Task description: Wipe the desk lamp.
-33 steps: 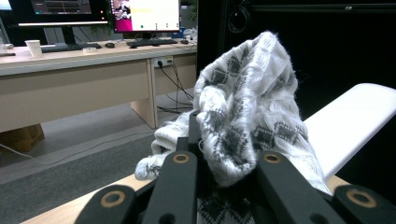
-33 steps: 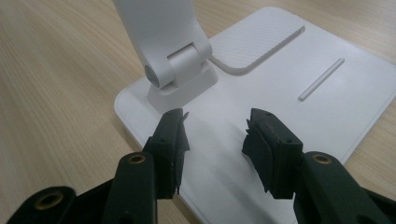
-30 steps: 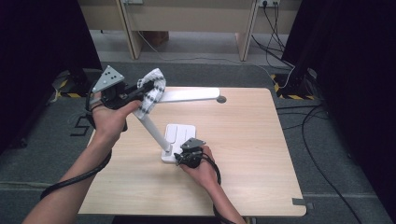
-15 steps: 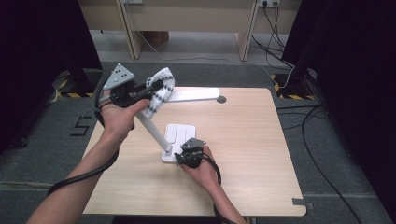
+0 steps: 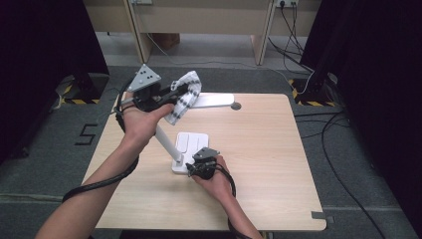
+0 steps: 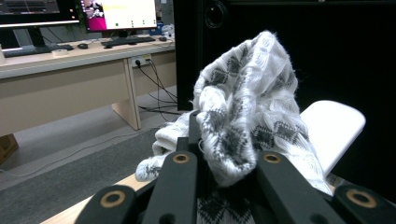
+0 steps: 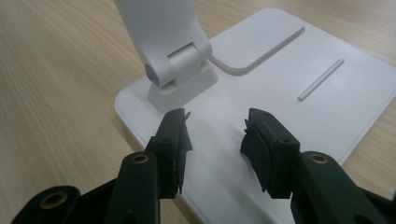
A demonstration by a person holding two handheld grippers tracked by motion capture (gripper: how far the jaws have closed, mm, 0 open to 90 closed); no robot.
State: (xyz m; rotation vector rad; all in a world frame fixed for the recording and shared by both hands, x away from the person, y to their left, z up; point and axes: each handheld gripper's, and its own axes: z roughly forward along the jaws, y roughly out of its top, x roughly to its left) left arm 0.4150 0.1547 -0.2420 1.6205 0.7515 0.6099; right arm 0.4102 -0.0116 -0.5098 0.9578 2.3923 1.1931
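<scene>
A white desk lamp stands on the table, with its flat base (image 5: 191,143) (image 7: 299,84) near the middle, a slanted arm (image 5: 164,138) and a long head (image 5: 214,100) (image 6: 331,128) raised at the back. My left gripper (image 5: 175,94) (image 6: 224,149) is shut on a white-and-grey patterned knit cloth (image 5: 184,94) (image 6: 243,116), which it holds against the near end of the lamp head. My right gripper (image 5: 191,167) (image 7: 215,135) rests on the front corner of the base, open, its jaws either side of bare plastic just before the arm's hinge (image 7: 180,65).
The wooden table (image 5: 259,159) has free room to the right and front. A dark grommet (image 5: 236,105) sits in the back edge. A desk (image 5: 199,20) and cables (image 5: 318,74) stand on the grey floor beyond. Black curtains flank both sides.
My left gripper has carried the cloth rightward along the lamp head. The right gripper has stayed on the base.
</scene>
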